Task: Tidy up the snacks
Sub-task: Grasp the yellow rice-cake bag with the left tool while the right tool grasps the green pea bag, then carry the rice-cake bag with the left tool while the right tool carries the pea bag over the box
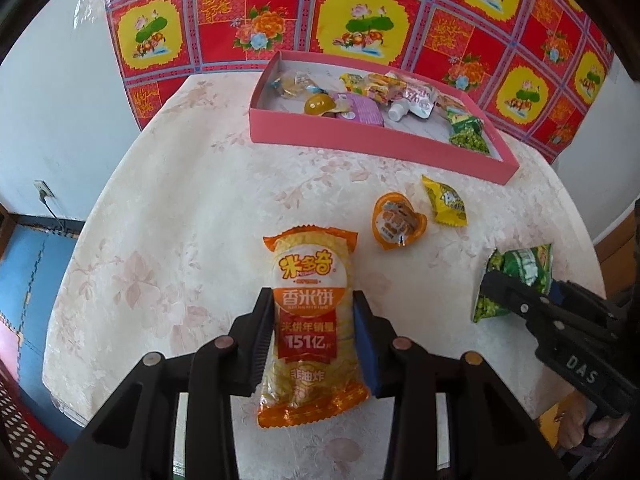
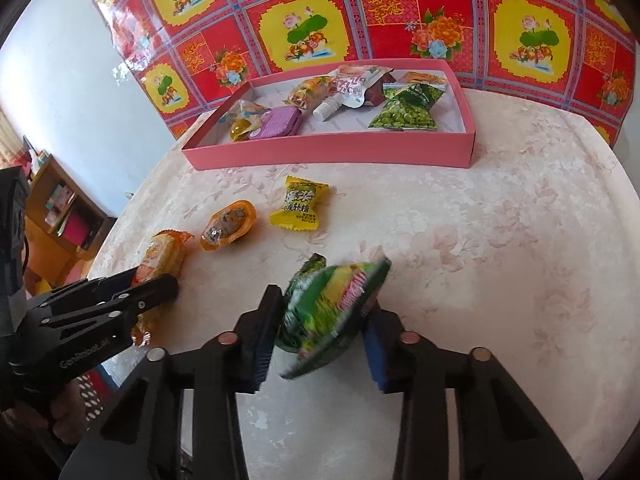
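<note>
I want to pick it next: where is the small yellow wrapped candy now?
The small yellow wrapped candy lies on the table, in front of the pink cardboard box, just right of the orange jelly cup.

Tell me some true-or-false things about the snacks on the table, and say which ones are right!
1. The left hand-held gripper is closed on an orange rice cracker packet. True.
2. The right hand-held gripper is empty. False: it is closed on a green pea packet.
3. The pink box has no snacks in it. False: several snacks lie inside, including another green pea packet.
4. A yellow candy and an orange jelly cup lie on the table, outside the box. True.
5. The yellow candy is touching the jelly cup. False: they lie apart.
</note>
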Demonstrator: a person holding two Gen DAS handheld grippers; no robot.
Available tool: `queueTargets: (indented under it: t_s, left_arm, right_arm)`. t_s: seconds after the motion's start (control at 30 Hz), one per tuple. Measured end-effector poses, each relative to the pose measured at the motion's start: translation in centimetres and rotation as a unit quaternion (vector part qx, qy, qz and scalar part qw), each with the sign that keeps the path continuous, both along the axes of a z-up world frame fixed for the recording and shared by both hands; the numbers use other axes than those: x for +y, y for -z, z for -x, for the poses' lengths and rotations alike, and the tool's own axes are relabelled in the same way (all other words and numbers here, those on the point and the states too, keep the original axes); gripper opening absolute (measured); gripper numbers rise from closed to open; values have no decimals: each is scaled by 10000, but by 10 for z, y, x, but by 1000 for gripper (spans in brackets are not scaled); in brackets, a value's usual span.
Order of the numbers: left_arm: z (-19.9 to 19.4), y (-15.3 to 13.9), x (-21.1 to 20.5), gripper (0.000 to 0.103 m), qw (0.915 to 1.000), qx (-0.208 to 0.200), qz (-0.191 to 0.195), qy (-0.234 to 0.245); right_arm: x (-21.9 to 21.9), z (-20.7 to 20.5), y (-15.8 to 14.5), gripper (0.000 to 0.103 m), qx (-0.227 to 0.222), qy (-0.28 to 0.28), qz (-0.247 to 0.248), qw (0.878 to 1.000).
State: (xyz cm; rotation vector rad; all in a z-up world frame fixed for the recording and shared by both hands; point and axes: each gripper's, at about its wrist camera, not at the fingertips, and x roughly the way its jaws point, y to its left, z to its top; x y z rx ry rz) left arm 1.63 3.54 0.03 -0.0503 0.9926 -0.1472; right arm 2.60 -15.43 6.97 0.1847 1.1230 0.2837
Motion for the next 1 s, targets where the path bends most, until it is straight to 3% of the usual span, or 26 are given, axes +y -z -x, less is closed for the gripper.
queueTargets:
  t_s: [0.5,1.0]
  left_arm:
    - [9,-17,-2,39,9995,-236,171,131]
    - [12,-57,-5,39,9974,-651,274,169]
  right_arm:
    - [-14,4,-3,32,-49,126,-195,9997]
    - [-29,-7,-44,32,-459,231,-479,9975]
